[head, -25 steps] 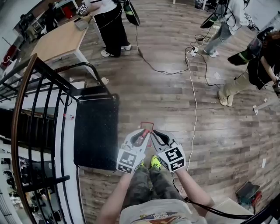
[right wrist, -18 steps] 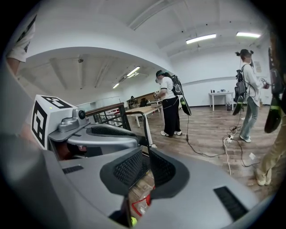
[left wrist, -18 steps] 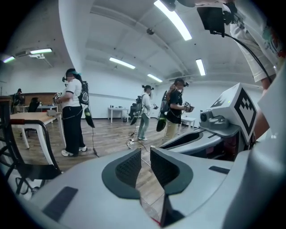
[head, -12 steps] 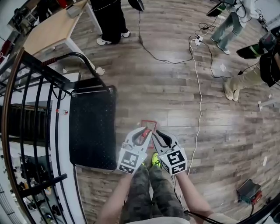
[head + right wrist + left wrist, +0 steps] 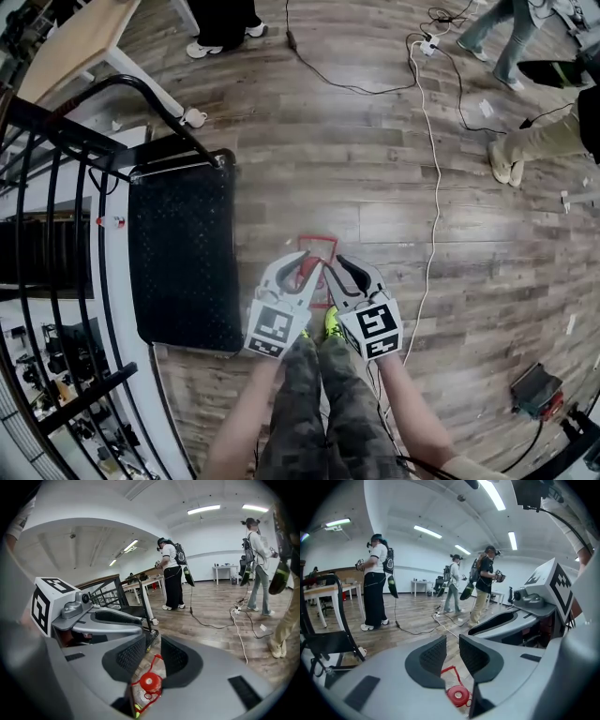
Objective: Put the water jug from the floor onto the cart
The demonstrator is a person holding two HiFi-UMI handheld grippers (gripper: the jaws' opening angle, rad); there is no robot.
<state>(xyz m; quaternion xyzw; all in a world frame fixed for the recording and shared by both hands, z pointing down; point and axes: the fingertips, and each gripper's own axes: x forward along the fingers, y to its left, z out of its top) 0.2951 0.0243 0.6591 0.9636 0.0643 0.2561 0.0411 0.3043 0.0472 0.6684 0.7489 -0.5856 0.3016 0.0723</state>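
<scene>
The water jug [image 5: 316, 251] is clear, with a red cap [image 5: 149, 683] and a red carry handle; it stands on the wood floor just right of the black flat cart [image 5: 183, 253]. Both grippers hang low over its top, side by side. My left gripper [image 5: 302, 272] has its jaws opening, a narrow gap between them; the red cap [image 5: 458, 695] shows below that gap, untouched. My right gripper [image 5: 336, 274] is opening too. In the right gripper view the red handle rises between its pads [image 5: 176, 657], which do not press on it.
A black railing [image 5: 56, 187] runs along the left beyond the cart. A white cable [image 5: 433, 187] trails over the floor at right. People stand at the far side [image 5: 525, 141], near a wooden table [image 5: 66, 47]. Yellow-green shoes [image 5: 330, 323] sit right under the grippers.
Both grippers have sunk toward the jug's top, and their jaws have spread a little. The floor and cart look closer in the head view.
</scene>
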